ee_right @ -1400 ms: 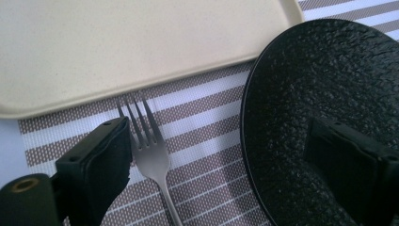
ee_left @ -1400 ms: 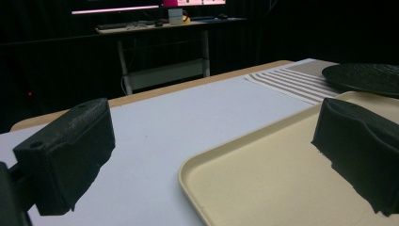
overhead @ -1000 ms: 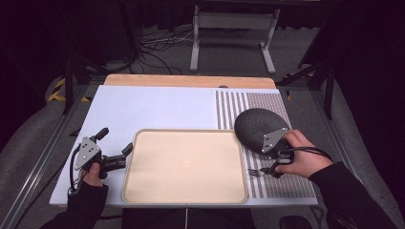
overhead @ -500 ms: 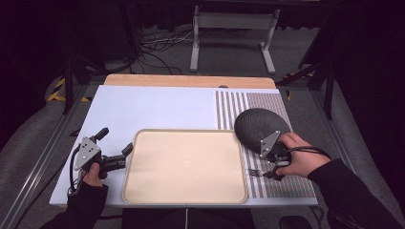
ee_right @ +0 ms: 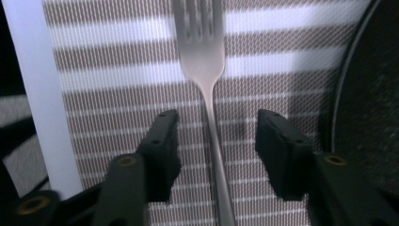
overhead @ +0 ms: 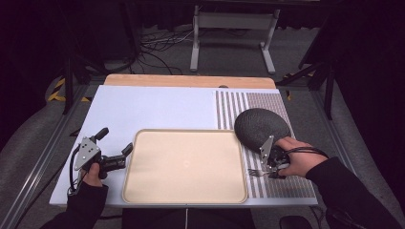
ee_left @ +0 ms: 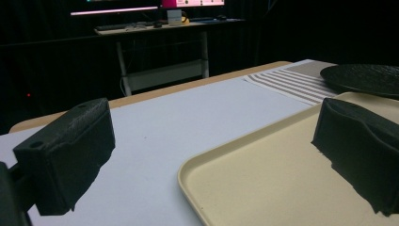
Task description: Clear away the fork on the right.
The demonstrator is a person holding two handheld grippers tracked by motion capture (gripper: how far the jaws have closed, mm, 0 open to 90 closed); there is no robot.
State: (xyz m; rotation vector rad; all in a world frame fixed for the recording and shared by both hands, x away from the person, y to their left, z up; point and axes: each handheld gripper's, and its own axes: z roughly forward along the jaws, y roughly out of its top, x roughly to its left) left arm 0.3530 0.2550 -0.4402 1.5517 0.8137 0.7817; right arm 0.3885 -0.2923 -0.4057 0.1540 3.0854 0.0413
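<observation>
Silver metal fork (ee_right: 207, 80) lies flat on the brown-and-white striped placemat (ee_right: 117, 61), just beside the rim of the dark round stoneware plate (overhead: 261, 126). Its long axis runs straight along the right tool (ee_right: 216, 141), handle passing between the spread jaws, tines pointing away from it. The jaws flank the handle with a gap on each side, gripping nothing. Left tool (overhead: 117, 160), released too, rests well apart from the plate, beside the beige tray (overhead: 186, 164).
</observation>
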